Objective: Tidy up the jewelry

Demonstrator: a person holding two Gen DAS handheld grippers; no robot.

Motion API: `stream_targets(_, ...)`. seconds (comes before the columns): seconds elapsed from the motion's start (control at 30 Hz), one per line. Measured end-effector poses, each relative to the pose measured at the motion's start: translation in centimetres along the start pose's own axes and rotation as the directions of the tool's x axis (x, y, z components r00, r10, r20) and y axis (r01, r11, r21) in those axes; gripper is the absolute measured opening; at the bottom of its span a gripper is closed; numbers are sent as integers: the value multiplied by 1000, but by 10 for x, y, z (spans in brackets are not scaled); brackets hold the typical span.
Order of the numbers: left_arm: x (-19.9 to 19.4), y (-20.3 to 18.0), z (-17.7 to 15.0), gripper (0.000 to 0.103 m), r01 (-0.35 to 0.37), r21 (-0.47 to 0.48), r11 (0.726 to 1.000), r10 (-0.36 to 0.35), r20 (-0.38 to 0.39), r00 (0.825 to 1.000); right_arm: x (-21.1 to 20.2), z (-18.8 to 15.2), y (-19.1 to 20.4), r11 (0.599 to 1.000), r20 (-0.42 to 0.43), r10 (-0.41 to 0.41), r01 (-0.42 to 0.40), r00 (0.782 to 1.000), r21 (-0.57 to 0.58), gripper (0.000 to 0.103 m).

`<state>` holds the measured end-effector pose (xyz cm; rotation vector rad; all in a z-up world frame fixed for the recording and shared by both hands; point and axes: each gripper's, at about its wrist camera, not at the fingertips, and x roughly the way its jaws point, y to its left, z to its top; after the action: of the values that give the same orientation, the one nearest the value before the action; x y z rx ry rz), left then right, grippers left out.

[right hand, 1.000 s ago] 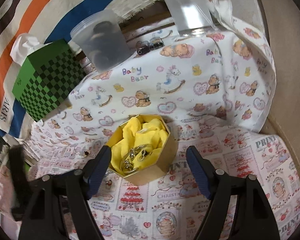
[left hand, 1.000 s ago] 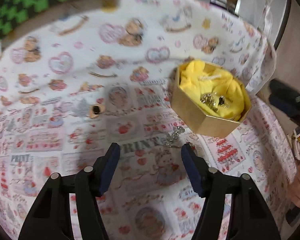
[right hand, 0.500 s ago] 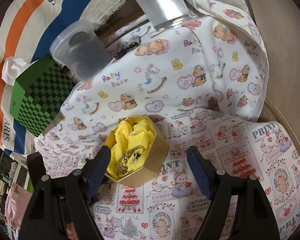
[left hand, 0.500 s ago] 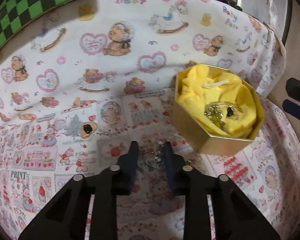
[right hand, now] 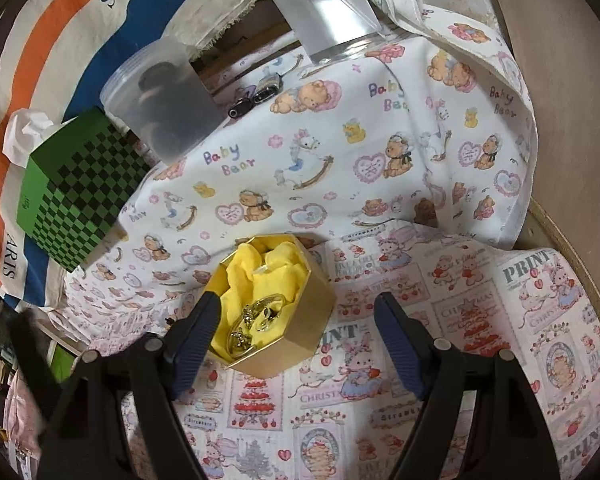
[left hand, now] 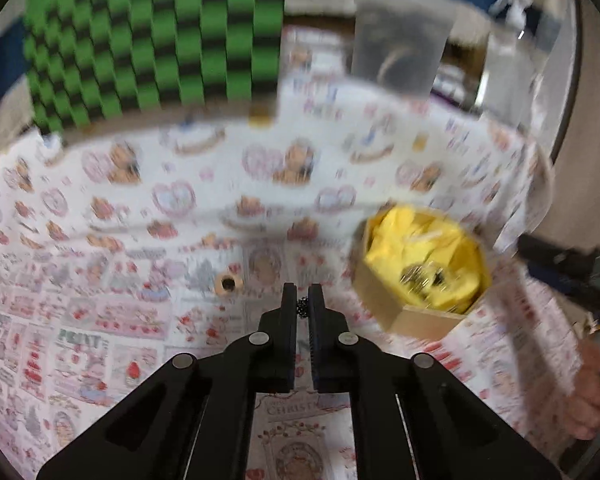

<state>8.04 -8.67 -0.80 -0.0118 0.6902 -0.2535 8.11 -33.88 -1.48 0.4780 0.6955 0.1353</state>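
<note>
A gold hexagonal box [left hand: 416, 276] lined with yellow tissue holds several metal jewelry pieces [right hand: 256, 320]; it also shows in the right wrist view [right hand: 300, 320]. My left gripper [left hand: 302, 304] is shut on a small beaded jewelry piece [left hand: 302, 307], lifted above the cloth to the left of the box. A gold ring with a dark stone [left hand: 228, 282] lies on the cloth further left. My right gripper [right hand: 296, 328] is open and empty, hovering over the box.
A green checkered box [right hand: 76, 200] stands at the back left. Two clear plastic containers [right hand: 160, 104] [right hand: 324, 12] stand at the back. Small dark metal items [right hand: 256, 96] lie between them. The printed cloth [right hand: 420, 184] ends at a wooden edge on the right.
My left gripper closed on the silver piece from the cloth and rose with it; the view is now blurred by motion. The right gripper stayed open over the box.
</note>
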Motion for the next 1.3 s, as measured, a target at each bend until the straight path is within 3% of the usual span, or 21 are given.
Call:
stream_targets(0.17, -43, 10, 14, 4, 37, -22, 999, -35, 107, 994, -2, 0, -1, 1000, 5, 0, 0, 1000, 3, 77)
stream_targets(0.3, -67, 34, 27, 4, 8, -54, 999, 1, 170, 985, -3, -2, 3, 1000, 9, -1, 1, 1000, -22, 78)
stream_targets(0.43, -70, 67, 32, 4, -8, -139, 990, 33, 181, 983, 0, -5, 10, 998, 0, 1, -1, 1000, -55, 78)
stream_targets(0.57, -68, 90, 35, 4, -107, -171, 979, 138, 182, 974, -3, -11, 21, 993, 30, -29, 32, 999, -116, 79)
stream_targets(0.67, -59, 110, 34, 4, -52, -224, 973, 87, 145, 986, -4, -11, 33, 986, 38, -28, 34, 999, -164, 79)
stream_targets(0.8, -44, 123, 30, 4, -114, -226, 967, 141, 107, 984, -5, -8, 56, 978, 51, -26, 36, 998, -203, 82)
stream_targets(0.97, -34, 136, 24, 4, -103, -277, 955, 124, 58, 991, 2, -11, 96, 961, 46, -7, 20, 999, -274, 101)
stream_targets(1.13, -37, 138, 24, 4, -98, -275, 956, 120, 64, 991, 26, -19, 138, 935, -5, 2, -3, 1000, -354, 102)
stream_targets(1.3, -41, 143, 26, 4, -132, -277, 952, 156, 67, 985, 59, -34, 180, 878, -38, -91, 62, 995, -475, 102)
